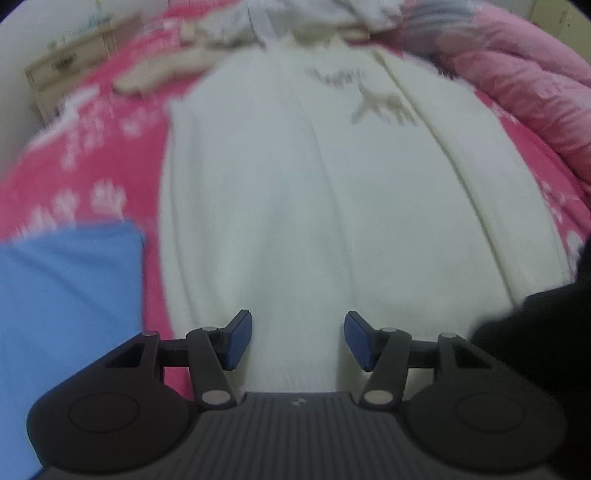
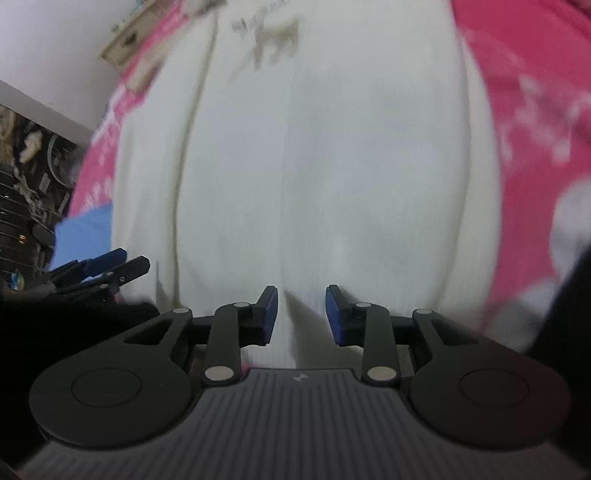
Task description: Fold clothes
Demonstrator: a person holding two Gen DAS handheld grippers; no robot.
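A white garment point(image 1: 332, 192) with a small grey deer print point(image 1: 380, 103) lies flat and lengthwise on the pink patterned bedsheet point(image 1: 92, 155). My left gripper point(image 1: 298, 339) hovers over the garment's near end, open, with only cloth showing behind the wide gap. In the right wrist view the same white garment point(image 2: 314, 166) fills the frame. My right gripper point(image 2: 301, 314) stands narrowly open over a lengthwise crease near the near hem, its blue pads point(image 2: 269, 314) apart from the cloth. The left gripper point(image 2: 129, 260) shows at the left edge.
A folded blue cloth point(image 1: 66, 314) lies left of the garment. A beige garment point(image 1: 166, 70) and a pile of clothes point(image 1: 295, 18) lie at the far end. A pink quilt point(image 1: 535, 85) is bunched at the right. A wooden dresser point(image 1: 66, 62) stands beyond the bed.
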